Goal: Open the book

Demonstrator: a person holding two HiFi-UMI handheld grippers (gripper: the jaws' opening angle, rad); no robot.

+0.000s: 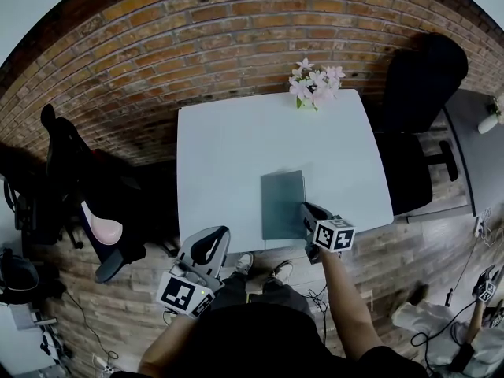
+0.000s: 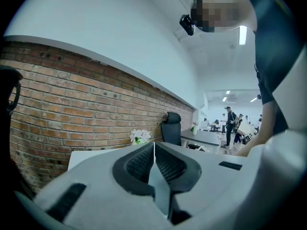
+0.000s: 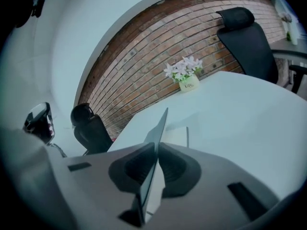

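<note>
A grey-green book (image 1: 282, 199) lies near the front edge of the white table (image 1: 228, 148). My right gripper (image 1: 306, 209) is at the book's right edge. In the right gripper view, my right gripper (image 3: 156, 145) is shut on the thin cover (image 3: 160, 126), which stands raised on edge above the white pages (image 3: 176, 134). My left gripper (image 1: 213, 239) hangs just off the table's front edge, left of the book and apart from it. In the left gripper view, my left gripper (image 2: 153, 145) is shut, pads together with nothing between them.
A small pot of pale flowers (image 1: 315, 83) stands at the table's far edge by the brick wall. A black office chair (image 1: 421, 77) is at the right, another chair (image 1: 71, 172) at the left. A grey desk (image 1: 480, 148) lies further right.
</note>
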